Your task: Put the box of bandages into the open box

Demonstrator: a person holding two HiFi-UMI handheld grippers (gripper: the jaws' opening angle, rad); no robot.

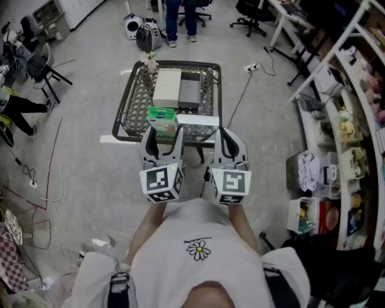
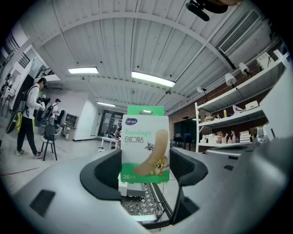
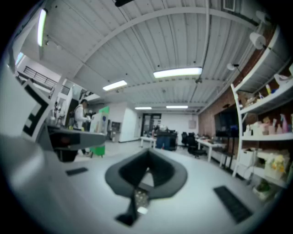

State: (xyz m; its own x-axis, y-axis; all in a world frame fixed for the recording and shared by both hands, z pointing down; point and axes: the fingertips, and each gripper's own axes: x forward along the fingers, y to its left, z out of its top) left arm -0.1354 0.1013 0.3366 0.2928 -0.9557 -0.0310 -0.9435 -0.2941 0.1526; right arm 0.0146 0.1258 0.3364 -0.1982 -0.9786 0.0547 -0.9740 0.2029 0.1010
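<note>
The box of bandages (image 1: 162, 119), green and white with a cartoon print, is held upright in the air by my left gripper (image 1: 163, 135), its jaws wide and closed on the box's two sides. In the left gripper view the box of bandages (image 2: 144, 146) fills the gap of the left gripper (image 2: 144, 170). Just beyond it, on a wire-mesh table (image 1: 135, 105), lies the open box (image 1: 189, 91), its grey inside next to a white lid (image 1: 167, 87). My right gripper (image 1: 226, 135) hovers beside the left one, shut and empty; its jaws meet in the right gripper view (image 3: 147, 157).
A small vase of flowers (image 1: 150, 62) stands at the table's far left corner, and a white strip (image 1: 197, 120) lies on its near edge. Shelves with goods (image 1: 352, 138) line the right side. Cables (image 1: 54, 162) trail on the floor at left. A person (image 1: 180, 18) stands beyond the table.
</note>
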